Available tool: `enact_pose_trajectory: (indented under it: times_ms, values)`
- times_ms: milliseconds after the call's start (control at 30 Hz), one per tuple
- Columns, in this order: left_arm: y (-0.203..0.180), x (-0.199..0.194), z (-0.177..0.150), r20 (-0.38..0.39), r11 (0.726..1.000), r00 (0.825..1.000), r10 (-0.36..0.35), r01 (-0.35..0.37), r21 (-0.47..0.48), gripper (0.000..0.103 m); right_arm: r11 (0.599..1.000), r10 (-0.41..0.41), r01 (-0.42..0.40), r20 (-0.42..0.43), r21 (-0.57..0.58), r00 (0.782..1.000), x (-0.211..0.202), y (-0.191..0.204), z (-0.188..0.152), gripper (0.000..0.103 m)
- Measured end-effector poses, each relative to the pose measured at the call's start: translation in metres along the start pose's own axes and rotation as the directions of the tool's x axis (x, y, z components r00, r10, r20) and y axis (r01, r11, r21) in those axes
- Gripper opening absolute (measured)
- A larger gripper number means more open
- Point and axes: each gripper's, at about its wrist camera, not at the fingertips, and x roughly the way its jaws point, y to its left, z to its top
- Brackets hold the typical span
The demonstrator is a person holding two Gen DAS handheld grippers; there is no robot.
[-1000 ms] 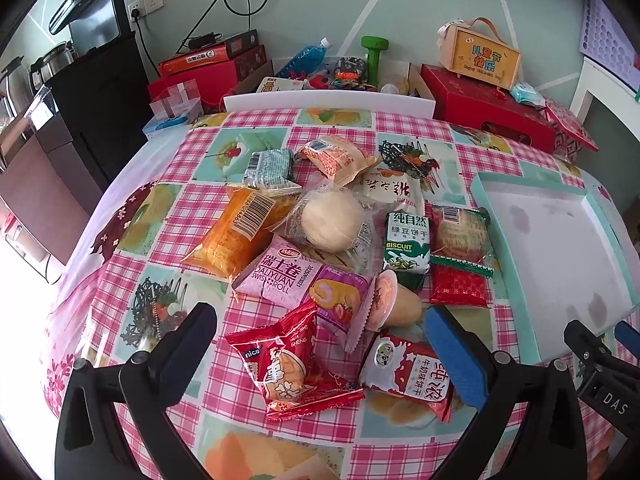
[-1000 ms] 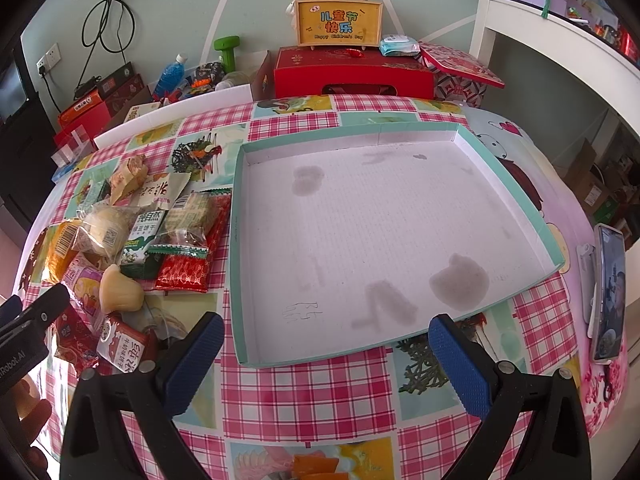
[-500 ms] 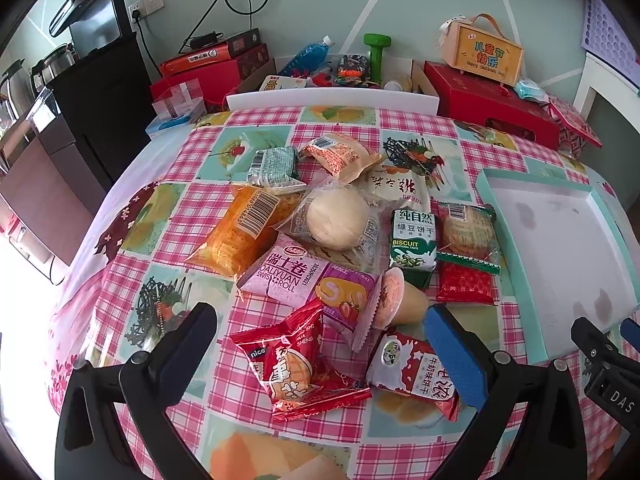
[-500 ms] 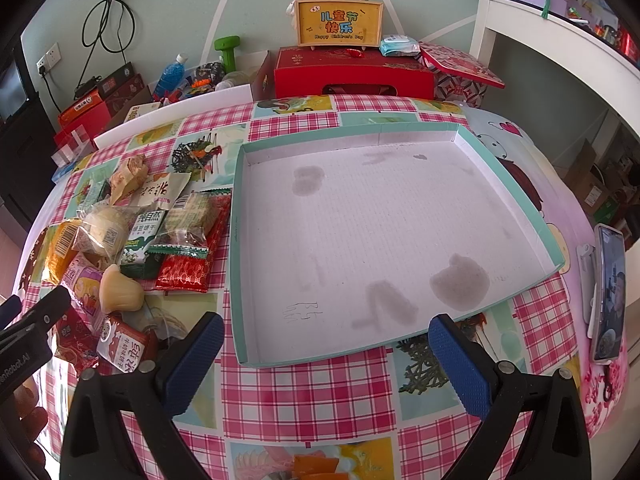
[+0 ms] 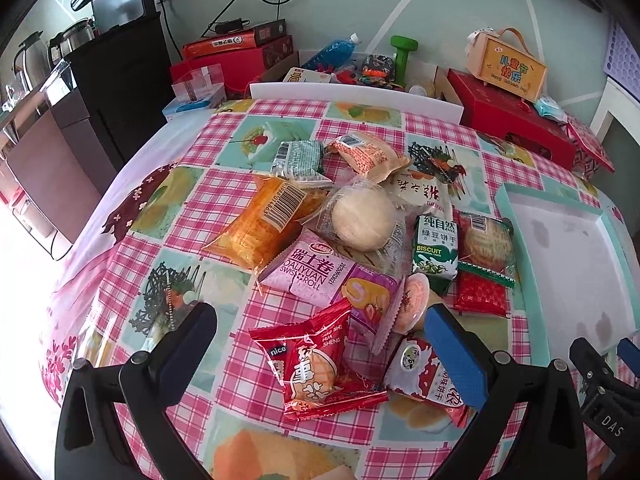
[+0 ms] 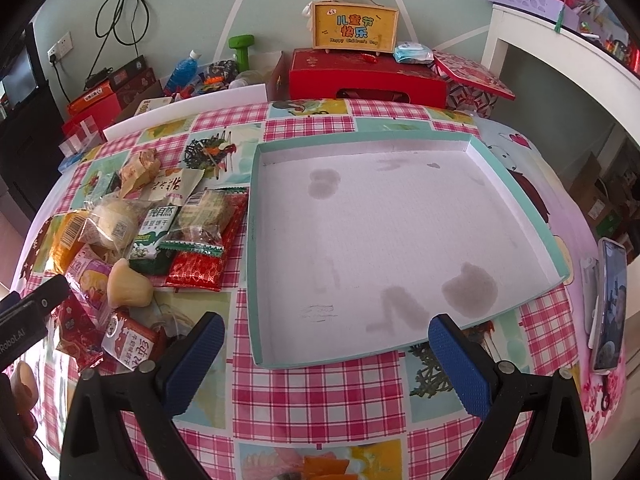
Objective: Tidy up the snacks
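A pile of wrapped snacks lies on the checked tablecloth. In the left wrist view I see a red nice packet [image 5: 316,364], a pink Swiss roll pack [image 5: 320,276], an orange pack [image 5: 264,224], a round bun [image 5: 364,216], a green biscuit pack [image 5: 435,250] and a jelly cup [image 5: 414,304]. My left gripper [image 5: 320,356] is open, low over the red packet. The shallow teal-rimmed tray [image 6: 516,192] holds nothing. My right gripper [image 6: 326,364] is open above the tray's near edge. The left gripper also shows in the right wrist view [image 6: 28,320].
Red gift boxes [image 6: 368,78], a yellow carry box [image 6: 355,26], a green dumbbell [image 6: 242,50] and a blue bottle [image 6: 182,70] stand beyond the table's far edge. A phone [image 6: 610,304] lies at the table's right edge. A black cabinet [image 5: 116,92] stands at the left.
My left gripper has moved forward and slightly left toward the snack pile. The right gripper has hardly moved. Both stay open.
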Motion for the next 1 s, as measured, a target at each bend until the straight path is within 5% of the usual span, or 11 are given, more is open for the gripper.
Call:
enact_pose_trajectory:
  times_ms: [533, 700, 1000]
  values:
    - [0.009, 0.003, 0.001, 0.009, 0.998, 0.999, -0.051, 0.052, -0.045, 0.103, 0.999, 0.010, -0.010, 0.005, -0.048, 1.000, 0.002, 0.016, -0.001, 0.103]
    - [0.028, 0.004, 0.004, 0.003, 0.995, 0.999, -0.042, 0.042, -0.095, 0.103, 0.989, 0.079, -0.074, 0.031, -0.125, 0.996, -0.001, 0.045, -0.001, 0.103]
    - [0.053, 0.026, -0.007, -0.143, 0.990, 0.990, 0.003, -0.024, -0.141, 0.103, 0.926, 0.162, -0.163, -0.031, -0.341, 0.986, 0.016, 0.119, -0.017, 0.103]
